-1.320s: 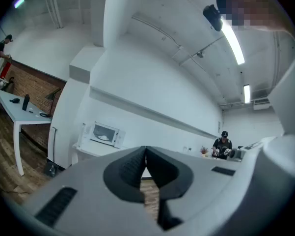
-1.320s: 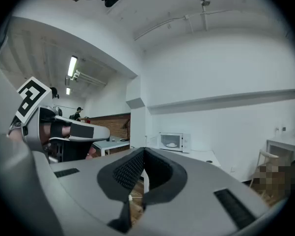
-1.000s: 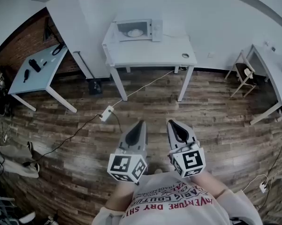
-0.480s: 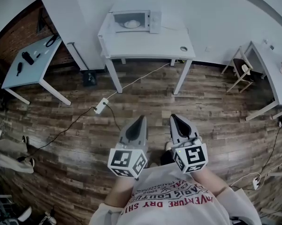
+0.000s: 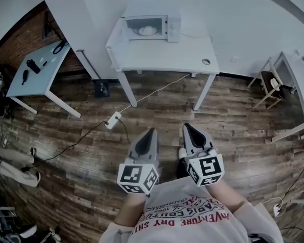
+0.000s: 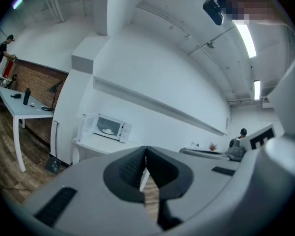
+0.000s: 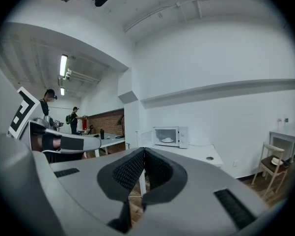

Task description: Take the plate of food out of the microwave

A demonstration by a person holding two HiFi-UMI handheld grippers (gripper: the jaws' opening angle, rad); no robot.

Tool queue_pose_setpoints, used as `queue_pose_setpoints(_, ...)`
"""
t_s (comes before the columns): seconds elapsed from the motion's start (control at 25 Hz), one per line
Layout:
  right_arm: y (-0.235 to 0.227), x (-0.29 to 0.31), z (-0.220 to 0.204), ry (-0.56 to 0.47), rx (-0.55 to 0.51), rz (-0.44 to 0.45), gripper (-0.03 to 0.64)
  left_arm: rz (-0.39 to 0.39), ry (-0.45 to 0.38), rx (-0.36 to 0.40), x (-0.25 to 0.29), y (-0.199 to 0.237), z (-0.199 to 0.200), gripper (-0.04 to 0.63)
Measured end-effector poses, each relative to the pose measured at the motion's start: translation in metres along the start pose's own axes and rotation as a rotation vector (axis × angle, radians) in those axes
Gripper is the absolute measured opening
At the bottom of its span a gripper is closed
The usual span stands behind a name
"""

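Nothing done yet: left claw and right claw clenched empty, well short of the table; plate of food inside microwave.

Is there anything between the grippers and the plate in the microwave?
Nothing blocks it. The microwave door is open and the plate shows inside. Only floor lies between, with a cable across it. The left gripper and right gripper are shut, empty.

The person's shirt reads "ADVENTURE DRY" in red.

Grey, marker-cubed left claw and right claw; white shirt lettered red
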State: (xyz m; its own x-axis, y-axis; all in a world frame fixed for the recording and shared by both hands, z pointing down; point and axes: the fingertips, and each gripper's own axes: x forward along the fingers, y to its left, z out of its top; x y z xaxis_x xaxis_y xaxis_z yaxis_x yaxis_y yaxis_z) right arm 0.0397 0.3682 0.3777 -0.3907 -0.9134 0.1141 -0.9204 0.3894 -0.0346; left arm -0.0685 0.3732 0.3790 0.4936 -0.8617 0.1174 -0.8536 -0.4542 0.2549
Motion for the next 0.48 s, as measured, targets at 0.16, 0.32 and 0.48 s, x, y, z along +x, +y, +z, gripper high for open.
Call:
queue_pose_setpoints(0.16,-0.038,0.042,0.009,-0.010,0.001,0.035,0.012,0.043,-0.002,-0.001,0.051,0.009,0.007,0.008)
queue_pose_setpoints(0.32,-0.086,0.082,0.028,-0.014,0.014,0.076,0.012,0.064,-0.014,-0.006,0.110,0.007,0.025,0.008)
queue_pose_setpoints(0.48,-0.137,0.122,0.050,-0.035,0.000,0.099,0.012,0.089,-0.050,0.003,0.170,0.005,0.050,0.008)
